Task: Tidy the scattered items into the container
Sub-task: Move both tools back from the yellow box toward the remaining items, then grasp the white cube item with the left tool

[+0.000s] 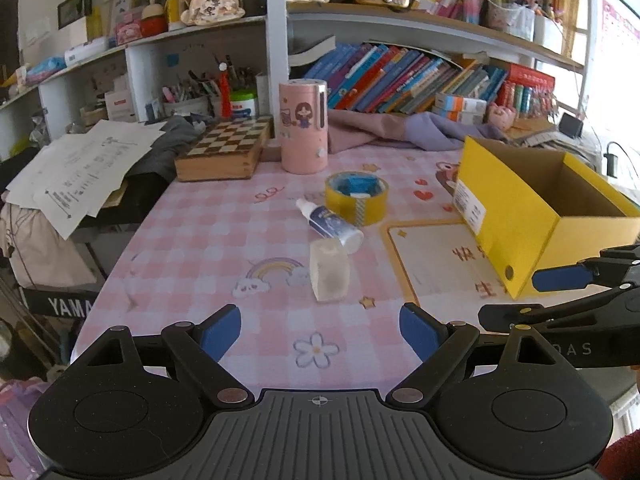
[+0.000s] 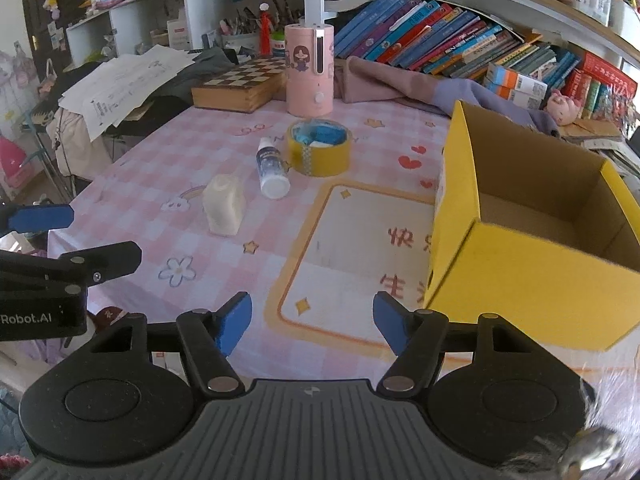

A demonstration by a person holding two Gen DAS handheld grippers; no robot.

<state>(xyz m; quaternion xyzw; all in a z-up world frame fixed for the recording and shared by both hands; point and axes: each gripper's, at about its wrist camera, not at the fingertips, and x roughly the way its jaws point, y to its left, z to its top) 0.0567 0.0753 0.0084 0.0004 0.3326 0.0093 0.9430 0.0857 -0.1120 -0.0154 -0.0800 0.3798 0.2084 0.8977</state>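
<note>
— Pink checked tablecloth [image 1: 200,240] fills the desk; nearest, the left gripper [image 1: 320,330] hovers with its blue pads wide apart, nothing between them. And yours?

— Same for the right gripper [image 2: 312,322]: pads apart, over the printed yellow frame, holding nothing. Its far end is cut off in your view.

— Beyond mine lies a translucent block [image 1: 329,270], hard to identify. Behind it a small white-capped bottle [image 1: 330,226] on its side, touching a yellow tape roll [image 1: 356,198].

— Something blue sits inside the roll; I can't tell what. My view looks into the yellow box [image 2: 532,280], bare cardboard inside, its right side cropped.

— Mine barely shows that floor. Farthest: a pink cylinder [image 1: 304,128], a chessboard box [image 1: 224,150], crowded bookshelves [image 1: 400,76]
</note>
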